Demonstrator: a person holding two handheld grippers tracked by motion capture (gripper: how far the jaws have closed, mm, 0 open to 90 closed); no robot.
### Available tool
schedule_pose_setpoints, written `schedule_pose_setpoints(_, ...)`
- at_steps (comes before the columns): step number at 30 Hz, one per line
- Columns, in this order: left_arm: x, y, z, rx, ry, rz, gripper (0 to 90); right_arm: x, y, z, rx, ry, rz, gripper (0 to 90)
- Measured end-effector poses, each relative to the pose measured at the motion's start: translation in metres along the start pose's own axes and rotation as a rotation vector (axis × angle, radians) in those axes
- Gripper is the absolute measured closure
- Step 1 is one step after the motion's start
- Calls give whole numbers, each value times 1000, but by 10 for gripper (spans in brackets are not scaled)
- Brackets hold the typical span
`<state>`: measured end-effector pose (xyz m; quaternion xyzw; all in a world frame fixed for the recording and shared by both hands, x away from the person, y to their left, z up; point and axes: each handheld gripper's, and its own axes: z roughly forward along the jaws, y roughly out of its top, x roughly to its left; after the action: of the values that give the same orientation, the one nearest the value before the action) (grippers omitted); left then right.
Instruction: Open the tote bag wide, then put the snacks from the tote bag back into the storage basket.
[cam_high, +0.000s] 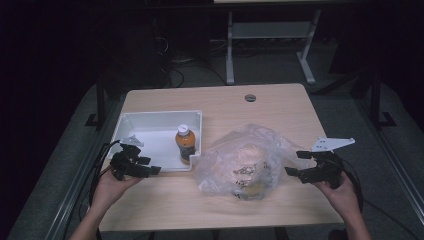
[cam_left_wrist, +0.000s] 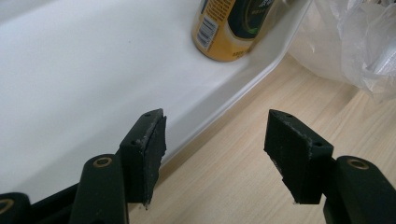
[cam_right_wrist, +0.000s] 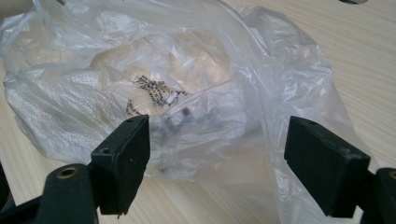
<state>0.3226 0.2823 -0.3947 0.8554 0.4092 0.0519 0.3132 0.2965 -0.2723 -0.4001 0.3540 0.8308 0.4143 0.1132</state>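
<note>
No legible text anywhere. Bottle (cam_left_wrist: 233, 28) in the white tray (cam_left_wrist: 70, 70): yellow label carries a barcode panel and lines of small print, too blurred to make out; a dark patch with a green mark, no brand readable. Plastic bag (cam_right_wrist: 187, 93): dark printed marks inside, unreadable.

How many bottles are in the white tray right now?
1. A single bottle with an orange label and white cap stands upright in the white tray, at its near right corner. The plastic bag beside the tray could hide more.
</note>
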Motion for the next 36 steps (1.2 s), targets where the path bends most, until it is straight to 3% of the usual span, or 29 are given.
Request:
schedule_pose_setpoints(14,2,-6,1,2,-5,-2,371,0,1,-1,-3,-6,-5,220)
schedule_pose_setpoints(25,6,-20,0,-30,-3,-34,368,-1,-1,-2,0,-7,7,220)
schedule_pose_setpoints(36,-4,-29,1,-67,7,-25,345,0,-4,-2,2,-11,0,221)
